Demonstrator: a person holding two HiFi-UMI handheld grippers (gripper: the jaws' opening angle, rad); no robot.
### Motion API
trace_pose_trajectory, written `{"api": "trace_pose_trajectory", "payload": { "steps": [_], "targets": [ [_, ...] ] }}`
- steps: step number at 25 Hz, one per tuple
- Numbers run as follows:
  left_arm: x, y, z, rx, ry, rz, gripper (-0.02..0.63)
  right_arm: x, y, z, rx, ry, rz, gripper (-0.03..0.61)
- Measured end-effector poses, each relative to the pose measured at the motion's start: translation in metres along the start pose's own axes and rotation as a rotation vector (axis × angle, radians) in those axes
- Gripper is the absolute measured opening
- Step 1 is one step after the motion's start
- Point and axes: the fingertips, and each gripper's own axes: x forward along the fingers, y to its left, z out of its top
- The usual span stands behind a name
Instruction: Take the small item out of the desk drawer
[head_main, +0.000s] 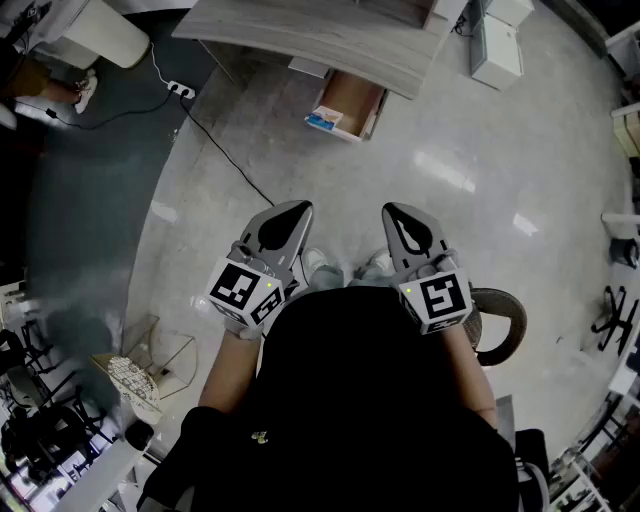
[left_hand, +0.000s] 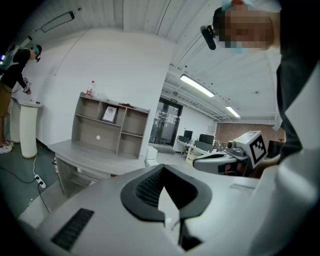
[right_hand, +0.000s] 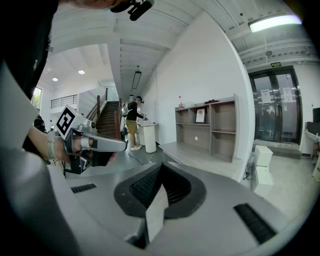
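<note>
Grey-shelled, the left gripper (head_main: 298, 212) and right gripper (head_main: 393, 213) are held side by side over the pale floor (head_main: 460, 150), well short of the open drawer (head_main: 372, 112), each with its fingers pressed together and nothing between them. Left of the drawer, a black cable (head_main: 215, 150) runs across the floor. The wooden drawer stands pulled out from under the grey surface (head_main: 330, 40) and holds the small item (head_main: 324, 120), a blue-and-white pack lying at the drawer's pulled-out end, on its left side.

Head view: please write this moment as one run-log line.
left gripper: shut, empty | right gripper: shut, empty | drawer: open, not reached | small item: in drawer
</note>
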Motion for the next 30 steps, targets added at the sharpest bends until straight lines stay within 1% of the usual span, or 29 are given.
{"api": "trace_pose_trajectory", "payload": {
  "steps": [4,8,13,16,20,26,30],
  "targets": [
    [-0.018,0.011,-0.002,0.016,0.0,0.0,0.008,0.014,0.018,0.004,-0.011,-0.004,-0.005,-0.003],
    [-0.039,0.038,-0.007,0.01,-0.002,0.014,0.008,0.04,0.04,0.011,-0.016,0.012,-0.017,-0.003],
    [-0.071,0.071,-0.013,-0.004,-0.009,0.039,0.008,0.075,0.07,0.014,-0.034,0.016,0.013,-0.003],
    [-0.088,0.092,-0.019,-0.029,0.003,0.058,0.008,0.094,0.084,0.014,-0.064,0.035,0.005,-0.003],
    [-0.108,0.116,-0.021,-0.065,0.0,0.093,0.008,0.121,0.098,0.011,-0.082,0.065,0.034,-0.003],
    [-0.097,0.146,-0.021,-0.077,0.01,0.135,0.008,0.166,0.091,0.011,-0.072,0.086,0.085,-0.003],
    [-0.078,0.186,-0.02,-0.091,0.029,0.153,0.008,0.213,0.081,0.017,-0.092,0.1,0.121,-0.003]
  ]
}}
